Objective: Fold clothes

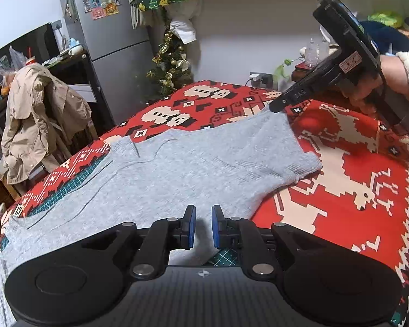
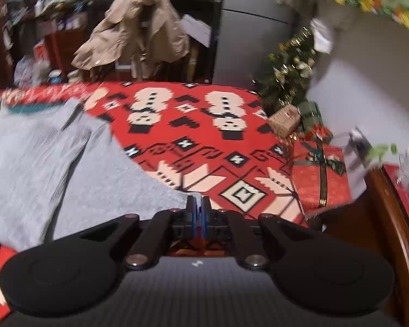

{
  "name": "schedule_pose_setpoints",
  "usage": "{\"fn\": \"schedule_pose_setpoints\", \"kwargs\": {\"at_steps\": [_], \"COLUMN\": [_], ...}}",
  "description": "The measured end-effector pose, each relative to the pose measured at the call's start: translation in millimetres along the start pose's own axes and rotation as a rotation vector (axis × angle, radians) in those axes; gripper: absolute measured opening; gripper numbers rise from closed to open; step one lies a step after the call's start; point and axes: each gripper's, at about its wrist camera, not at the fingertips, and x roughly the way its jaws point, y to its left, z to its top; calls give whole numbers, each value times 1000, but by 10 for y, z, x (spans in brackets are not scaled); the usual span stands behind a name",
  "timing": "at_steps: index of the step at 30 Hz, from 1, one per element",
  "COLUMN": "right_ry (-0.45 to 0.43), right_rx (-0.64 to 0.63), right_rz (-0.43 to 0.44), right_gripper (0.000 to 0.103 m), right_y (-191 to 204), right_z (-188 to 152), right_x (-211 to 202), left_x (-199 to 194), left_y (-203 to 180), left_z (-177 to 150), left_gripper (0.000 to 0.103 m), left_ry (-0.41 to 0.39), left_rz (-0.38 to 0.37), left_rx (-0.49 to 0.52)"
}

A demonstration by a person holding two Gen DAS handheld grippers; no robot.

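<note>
**Grey sweater spread on patterned bench**

The grey sweater (image 1: 161, 174) is laid flat on the red patterned cloth (image 1: 340, 179). The left tool (image 1: 203, 227) is held narrowly parted above its hem, empty. The right tool (image 2: 198, 212) is closed at the sleeve's corner; whether fabric is pinched cannot be told

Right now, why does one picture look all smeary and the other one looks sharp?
In the right wrist view the background is smeared, so the snowmen on the red blanket and the beige coat look streaky, while the right claw stays fairly crisp. In the left wrist view the grey sweater is sharp, though the fisheye lens bends the edges.
</note>
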Motion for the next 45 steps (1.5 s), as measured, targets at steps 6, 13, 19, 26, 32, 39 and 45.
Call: {"fn": "schedule_pose_setpoints", "kwargs": {"at_steps": [6,13,19,26,32,39,45], "right_ry": [43,-17,-44,-15,32,50,60], "right_rx": [-32,6,-27,-63,-72,-132,-77], "right_rz": [-36,-58,117,201,215,158,162], "right_gripper": [5,11,11,11,11,0,5], "right_y": [21,-12,283,634,772,842,767], "right_z": [-44,102,443,767,860,829,850], "right_x": [87,-138,-84,441,801,916,920], "left_x": [-62,-270,-419,-642,-745,-917,-1157], "left_y": [118,403,810,1389,1873,2116,2255], "left_z": [-61,-228,-414,-655,-870,-1098,-1247], "left_gripper": [13,16,16,16,16,16,18], "left_ry": [6,10,20,27,62,88,89], "left_rz": [15,62,146,276,356,410,469], "left_rx": [-39,-159,-324,-465,-553,-599,-645]}}
